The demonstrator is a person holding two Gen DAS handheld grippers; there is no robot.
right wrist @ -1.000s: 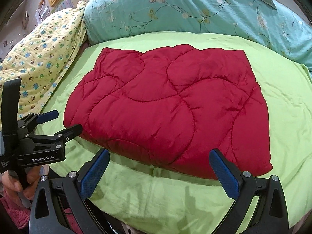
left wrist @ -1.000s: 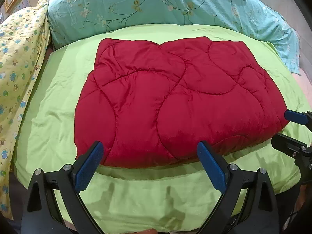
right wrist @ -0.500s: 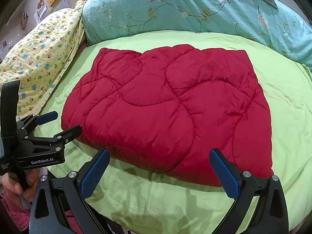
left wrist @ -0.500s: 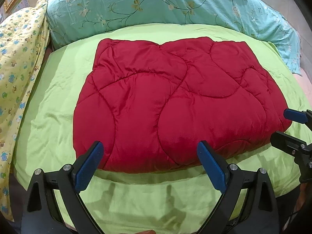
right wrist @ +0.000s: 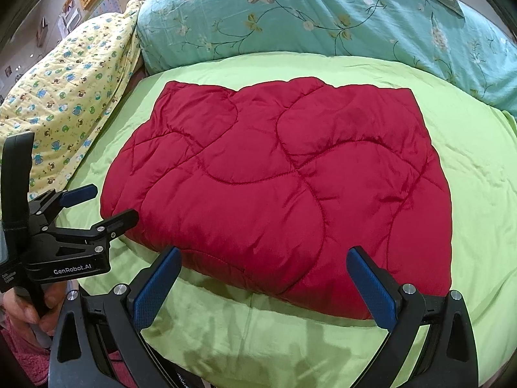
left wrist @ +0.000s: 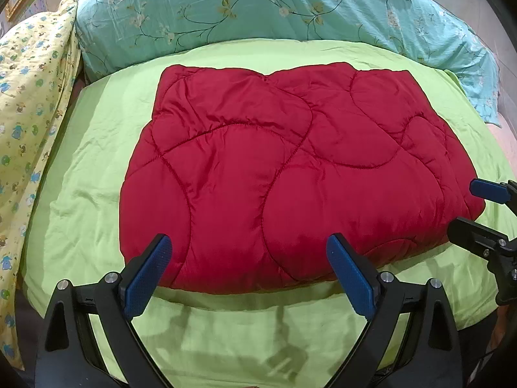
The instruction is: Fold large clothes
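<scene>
A red quilted padded garment [left wrist: 290, 174] lies folded into a thick rectangle on the green sheet [left wrist: 97, 174]; it also shows in the right wrist view [right wrist: 284, 187]. My left gripper [left wrist: 248, 258] is open and empty, hovering just above the garment's near edge. My right gripper [right wrist: 265, 265] is open and empty over the near edge further right. The right gripper shows at the right of the left wrist view [left wrist: 465, 207], and the left gripper shows at the left of the right wrist view [right wrist: 113, 203].
A teal floral pillow [left wrist: 258, 9] lies along the far side of the bed. A yellow patterned blanket [left wrist: 29, 103] is bunched at the left. Green sheet [right wrist: 290, 349] stretches between the garment and the bed's near edge.
Both grippers have eased slightly forward toward the garment's near edge. The garment has not moved and both grippers stay open.
</scene>
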